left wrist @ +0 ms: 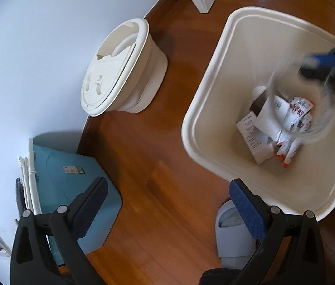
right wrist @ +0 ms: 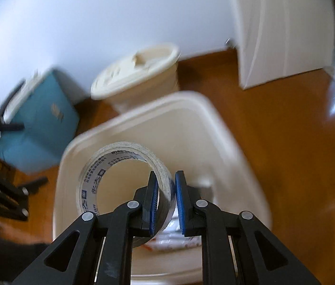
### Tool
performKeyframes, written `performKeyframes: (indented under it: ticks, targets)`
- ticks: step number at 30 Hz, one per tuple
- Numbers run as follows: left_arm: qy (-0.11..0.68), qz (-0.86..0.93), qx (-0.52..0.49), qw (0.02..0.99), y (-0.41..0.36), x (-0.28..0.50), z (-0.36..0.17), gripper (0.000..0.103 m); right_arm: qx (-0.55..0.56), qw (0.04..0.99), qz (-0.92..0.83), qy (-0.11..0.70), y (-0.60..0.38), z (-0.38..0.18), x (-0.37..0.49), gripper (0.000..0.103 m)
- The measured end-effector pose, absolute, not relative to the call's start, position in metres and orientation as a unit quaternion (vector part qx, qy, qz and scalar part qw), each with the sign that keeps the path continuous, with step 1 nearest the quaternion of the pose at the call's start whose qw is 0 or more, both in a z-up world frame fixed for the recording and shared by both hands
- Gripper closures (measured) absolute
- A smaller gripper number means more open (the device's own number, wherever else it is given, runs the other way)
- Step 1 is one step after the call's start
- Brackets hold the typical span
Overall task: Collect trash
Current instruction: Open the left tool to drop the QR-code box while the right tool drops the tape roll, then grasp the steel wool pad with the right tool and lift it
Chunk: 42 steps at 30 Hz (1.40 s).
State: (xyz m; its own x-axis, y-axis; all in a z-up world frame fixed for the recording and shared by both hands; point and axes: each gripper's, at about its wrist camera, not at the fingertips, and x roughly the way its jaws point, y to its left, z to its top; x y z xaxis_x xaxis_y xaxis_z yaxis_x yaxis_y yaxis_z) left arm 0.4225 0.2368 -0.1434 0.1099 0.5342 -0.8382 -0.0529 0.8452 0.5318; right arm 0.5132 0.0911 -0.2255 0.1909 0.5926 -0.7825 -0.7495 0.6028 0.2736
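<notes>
Bins: two. An open cream bin (left wrist: 215,99) stands on the wood floor (left wrist: 162,166); a round lidded bin (left wrist: 119,71) stands against the wall (left wrist: 36,47).
Trash in the open bin: one white carton (left wrist: 257,128) and several crumpled wrappers (left wrist: 295,116); exact count unclear.
Tape roll (right wrist: 119,180): one, held above the open bin's mouth, inside its rim; blurred in the left view.
Right hand-held gripper (right wrist: 165,199): nearly closed, its two blue pads clamping the tape roll's wall, one pad inside the ring and one outside.
Left hand-held gripper (left wrist: 167,204): spread wide, holding nothing, above the floor just beside the open bin's near rim.
Open room: bare floor between the two bins and between the open bin and the blue box (left wrist: 77,190).
Around: the blue box against the wall; a small grey bin (left wrist: 231,232) just beside the open bin's near corner; a white furniture piece (right wrist: 284,30) beyond the bins.
</notes>
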Motion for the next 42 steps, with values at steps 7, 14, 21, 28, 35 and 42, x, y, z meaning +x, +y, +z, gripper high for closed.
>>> performKeyframes:
  ticks: [7, 14, 21, 28, 35, 42]
  targets:
    - [0.607, 0.189, 0.194, 0.747, 0.207, 0.434, -0.121, 0.000, -0.084, 0.776, 0.454, 0.430, 0.081, -0.214, 0.493, 0.052]
    - [0.592, 0.150, 0.202, 0.766, 0.165, 0.447, -0.112, 0.000, 0.051, 0.854, 0.353, 0.379, -0.072, -0.208, 0.513, 0.036]
    - [0.551, 0.097, 0.234, 0.795, 0.106, 0.455, -0.093, 0.000, 0.071, 0.805, 0.149, 0.571, -0.168, -0.357, 0.544, 0.030]
    - [0.562, 0.069, 0.251, 0.785, 0.078, 0.458, -0.107, 0.000, -0.012, 0.762, 0.171, 0.624, -0.115, -0.436, 0.502, 0.031]
    - [0.564, 0.044, 0.269, 0.780, 0.052, 0.454, -0.118, 0.000, 0.030, 0.744, 0.200, 0.637, -0.119, -0.465, 0.504, 0.074]
    - [0.595, -0.043, 0.258, 0.760, 0.008, 0.442, -0.148, 0.000, 0.113, 0.764, 0.223, 0.595, -0.169, -0.430, 0.508, 0.079]
